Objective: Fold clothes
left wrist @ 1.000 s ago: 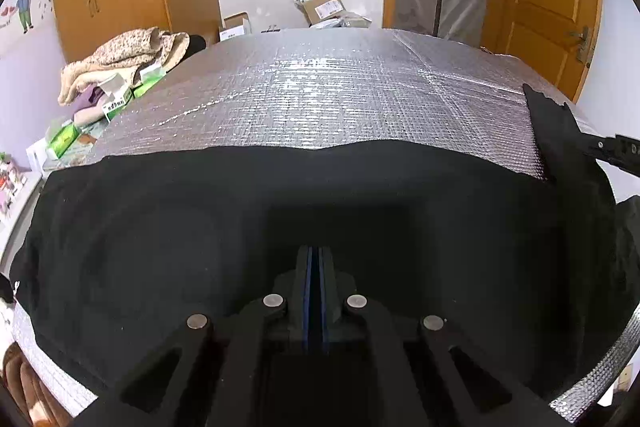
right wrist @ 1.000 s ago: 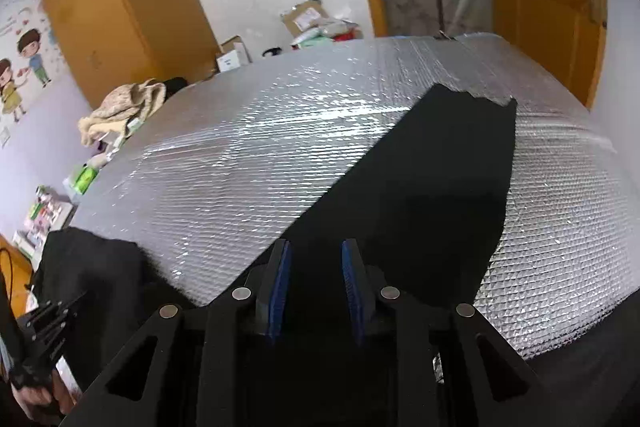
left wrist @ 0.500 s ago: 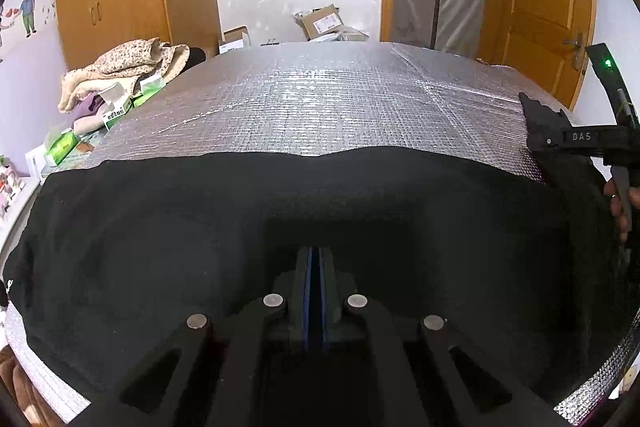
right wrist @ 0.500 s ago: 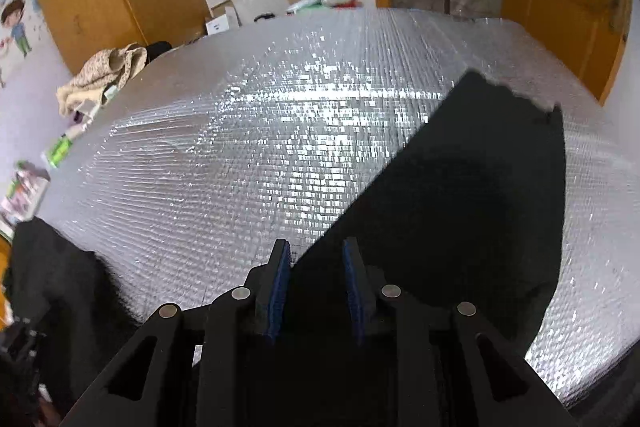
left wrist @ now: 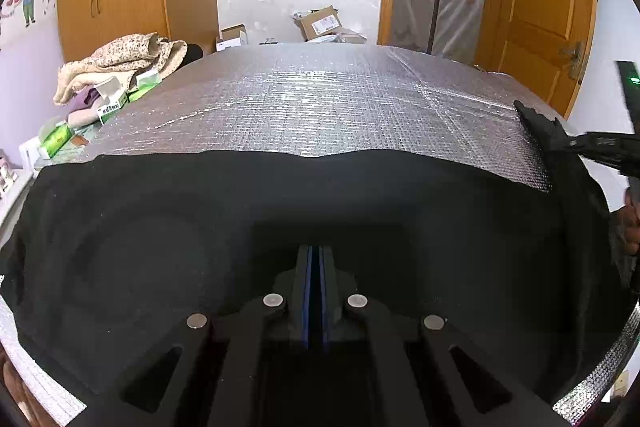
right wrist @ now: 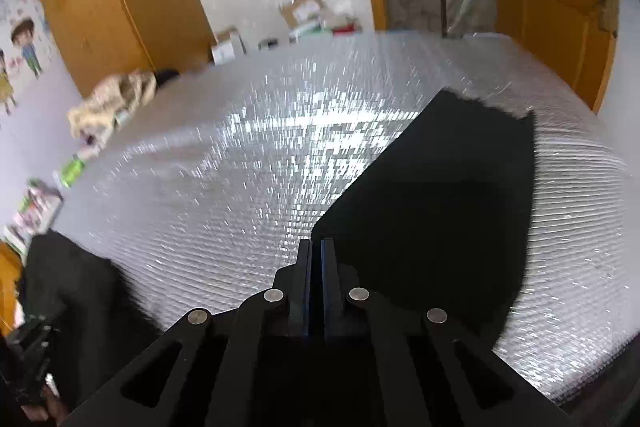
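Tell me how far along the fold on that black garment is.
Early. Done: the black fabric garment lies spread flat across the silver quilted foil surface. In hand: the left gripper and right gripper are both shut on its near edge. Left: no fold shows yet, so every fold remains.

Beyond the black cloth (left wrist: pixel 280 211), the silver worktop (left wrist: pixel 320 99) lies bare up to its far edge, open for a hand to pass. Along the left edge stand obstacles: a heaped blanket (left wrist: pixel 120 63) and small boxes (left wrist: pixel 112 103). At the right edge the right tongs (left wrist: pixel 600 147) and a raised fold of cloth block the way. Past the far edge, cartons (left wrist: pixel 320 23) sit on the floor.
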A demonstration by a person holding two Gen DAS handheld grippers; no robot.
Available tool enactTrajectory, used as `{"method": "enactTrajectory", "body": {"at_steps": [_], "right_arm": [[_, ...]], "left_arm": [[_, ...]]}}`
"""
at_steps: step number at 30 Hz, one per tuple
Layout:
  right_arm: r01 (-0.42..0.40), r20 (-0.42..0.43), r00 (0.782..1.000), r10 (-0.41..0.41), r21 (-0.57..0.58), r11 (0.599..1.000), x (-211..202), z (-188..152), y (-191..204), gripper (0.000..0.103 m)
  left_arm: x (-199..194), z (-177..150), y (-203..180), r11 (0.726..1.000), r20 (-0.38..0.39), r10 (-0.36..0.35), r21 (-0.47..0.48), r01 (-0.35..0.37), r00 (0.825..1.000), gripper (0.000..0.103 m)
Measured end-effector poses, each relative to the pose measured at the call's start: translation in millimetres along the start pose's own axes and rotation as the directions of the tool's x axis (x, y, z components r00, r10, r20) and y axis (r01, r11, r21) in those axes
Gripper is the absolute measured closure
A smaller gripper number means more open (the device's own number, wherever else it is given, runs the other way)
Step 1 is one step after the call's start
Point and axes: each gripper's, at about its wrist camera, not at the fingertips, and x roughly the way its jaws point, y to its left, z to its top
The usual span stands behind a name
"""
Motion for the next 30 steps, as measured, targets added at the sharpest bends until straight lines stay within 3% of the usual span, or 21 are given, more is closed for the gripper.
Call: {"method": "enactTrajectory", "body": {"at_steps": [9, 15, 23, 25, 28, 30], "right_arm": [[-0.024, 0.183, 0.983, 0.005, 0.102, 0.995, -108, -26, -30, 0.099], [-0.009, 0.19, 0.981, -0.03, 0.2, 0.98, -159, -72, -54, 0.099], [0.041, 0.028, 0.998, -0.047, 0.199, 0.979, -153, -122, -63, 0.096], [0.045, 0.038, 0.998, -0.052, 0.178, 0.983, -156, -121, -61, 0.094], [0.069, 0.08, 0.994, -0.079, 0.115, 0.991, -158, -111, -52, 0.074], [0.075, 0.101, 0.992, -0.08, 0.053, 0.996, -155, -101, -42, 0.073]], "left_arm": [[-5, 7, 1, 0.999, -0.054, -0.027, -0.042, 0.024, 0.998, 0.101], [-25, 9, -22, 0.993, -0.023, -0.114, -0.001, 0.114, 0.993, 0.101], [-32, 11, -61, 0.975, -0.027, -0.206, 0.086, 0.207, 0.978, 0.101], [-29, 10, -65, 0.973, -0.039, -0.209, 0.094, 0.212, 0.977, 0.101], [-24, 9, -67, 0.973, -0.053, -0.207, 0.096, 0.211, 0.977, 0.101], [-21, 9, -67, 0.975, -0.06, -0.197, 0.094, 0.202, 0.979, 0.101]]}}
